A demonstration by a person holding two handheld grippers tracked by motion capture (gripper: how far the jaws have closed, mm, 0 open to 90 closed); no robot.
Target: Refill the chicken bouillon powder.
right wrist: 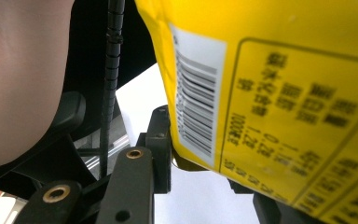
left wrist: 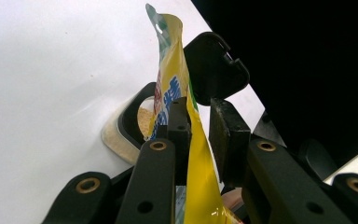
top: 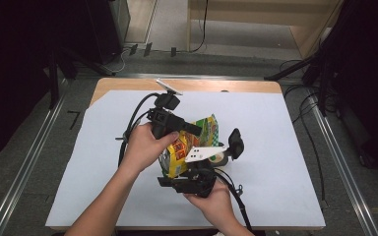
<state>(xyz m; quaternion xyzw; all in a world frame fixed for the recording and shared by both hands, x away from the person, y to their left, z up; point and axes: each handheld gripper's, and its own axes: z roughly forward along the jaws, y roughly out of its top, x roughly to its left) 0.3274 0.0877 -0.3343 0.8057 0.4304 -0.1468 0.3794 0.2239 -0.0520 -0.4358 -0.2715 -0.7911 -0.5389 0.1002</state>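
A yellow snack bag (top: 179,150) with green and red print stands on edge above the white sheet, held between my two grippers. My left gripper (top: 197,130) reaches in from the left, and in the left gripper view its jaws (left wrist: 200,116) are shut on the bag's thin upper edge (left wrist: 175,60). My right gripper (top: 202,163) comes from below under its grey plate. In the right gripper view the barcode side of the bag (right wrist: 279,93) sits between the jaws, with the left pad (right wrist: 161,140) against its edge. The other jaw is hidden behind the bag.
A roll of tape (top: 220,158) lies flat on the white sheet (top: 275,147) just right of the bag, also seen as tape roll (left wrist: 116,135). A black rounded piece (top: 235,142) stands over it. Cables trail from both grippers. The sheet covers a wooden table (top: 187,84).
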